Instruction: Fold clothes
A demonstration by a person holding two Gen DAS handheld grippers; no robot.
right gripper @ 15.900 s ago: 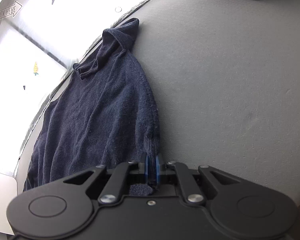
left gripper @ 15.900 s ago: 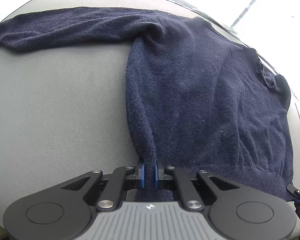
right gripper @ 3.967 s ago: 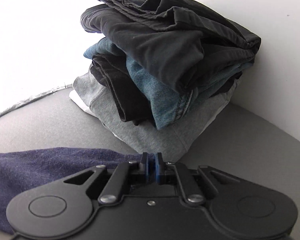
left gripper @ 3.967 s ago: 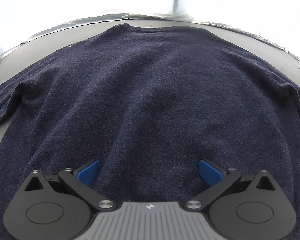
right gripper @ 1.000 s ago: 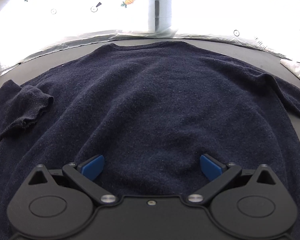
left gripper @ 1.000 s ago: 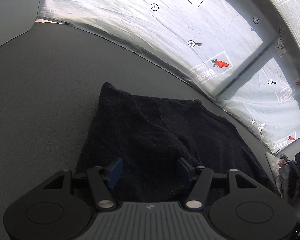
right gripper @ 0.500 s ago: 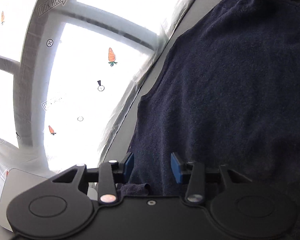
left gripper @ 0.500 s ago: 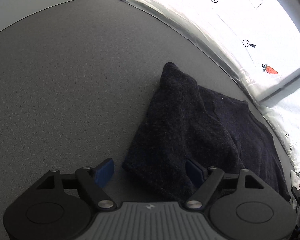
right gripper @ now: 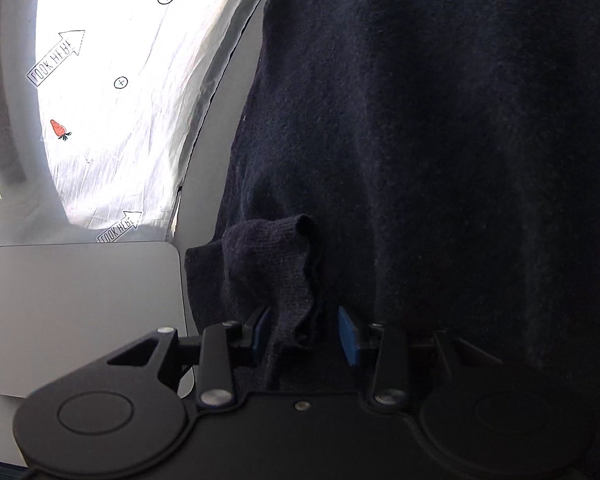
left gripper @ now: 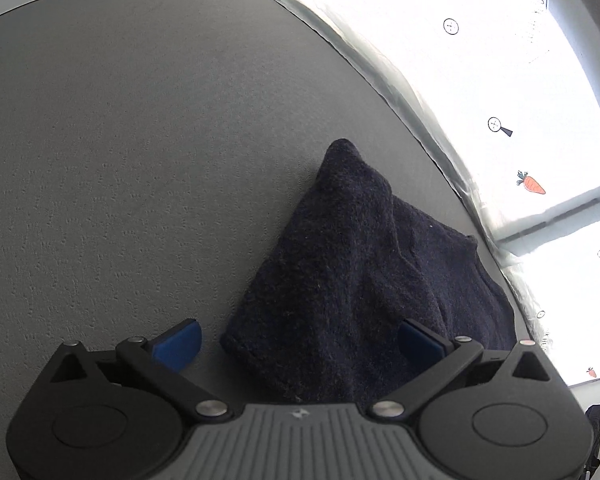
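1. The navy sweater (left gripper: 352, 264) lies on the grey table (left gripper: 132, 168); in the left wrist view its near left corner sits just ahead of the tool, with a folded point at the far end
2. The left gripper (left gripper: 298, 338) has its blue pads spread wide: the left pad (left gripper: 178, 344) is over bare table just beside the knit edge, the right pad (left gripper: 420, 340) is over the fabric. It grips nothing
3. In the right wrist view the sweater (right gripper: 440, 140) fills the centre and right, dark and in shadow
4. A bunched fold of its edge (right gripper: 284, 268) stands up between the blue pads of the right gripper (right gripper: 304, 334). The jaws are partly apart with the fold in the gap; whether either pad presses on the cloth I cannot tell
5. To the left of that fold a flat pale grey slab with rounded corners (right gripper: 80, 304) rests on the table
6. A white sheet printed with carrots and arrows (right gripper: 112, 92) runs along the far left edge of the table
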